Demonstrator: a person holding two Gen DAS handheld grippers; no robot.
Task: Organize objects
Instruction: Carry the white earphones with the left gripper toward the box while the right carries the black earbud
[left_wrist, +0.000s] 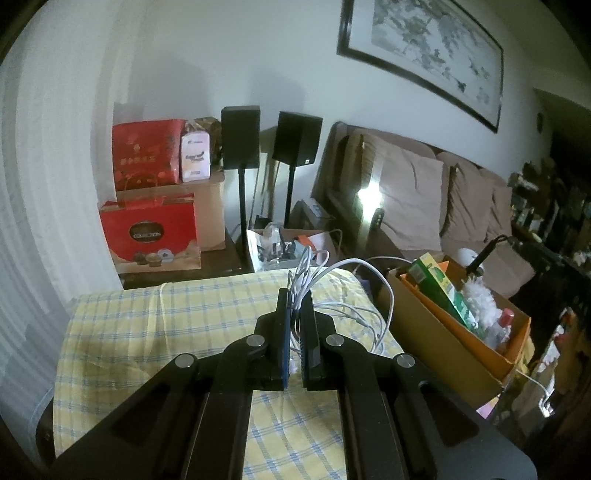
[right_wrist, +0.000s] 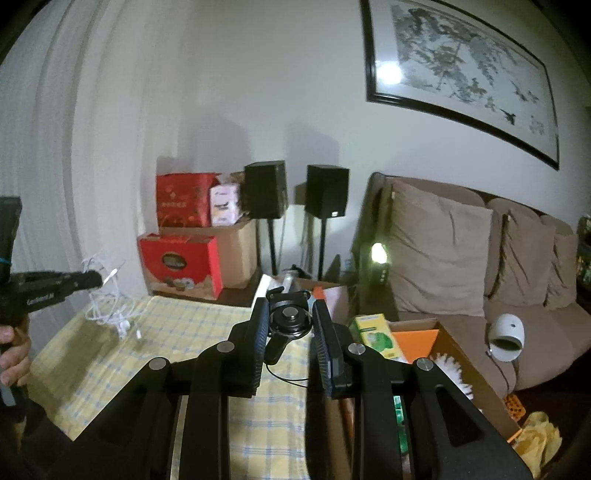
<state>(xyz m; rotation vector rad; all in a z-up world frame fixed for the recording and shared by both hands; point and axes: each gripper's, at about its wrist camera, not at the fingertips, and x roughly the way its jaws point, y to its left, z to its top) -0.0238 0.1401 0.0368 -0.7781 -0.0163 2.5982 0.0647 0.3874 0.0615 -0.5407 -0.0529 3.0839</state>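
Observation:
My left gripper (left_wrist: 294, 299) is shut on a bundle of white cables (left_wrist: 317, 280) that loops up past its tips and trails over the yellow checked cloth (left_wrist: 147, 332). From the right wrist view the same left gripper (right_wrist: 94, 278) hangs at the far left with the white cables (right_wrist: 110, 306) dangling down to the cloth (right_wrist: 177, 332). My right gripper (right_wrist: 290, 306) is shut on a small black round device (right_wrist: 288, 319), lifted above the cloth; a thin black cord (right_wrist: 284, 376) loops below it. A hand (right_wrist: 13, 354) holds the left gripper's handle.
A cardboard box (left_wrist: 443, 350) with a green carton, a white brush and a bottle stands right of the cloth; in the right wrist view the cardboard box (right_wrist: 461, 354) lies past my right finger. Behind are red gift boxes (left_wrist: 151, 229), two black speakers (left_wrist: 240, 136) and a beige sofa (left_wrist: 443, 199).

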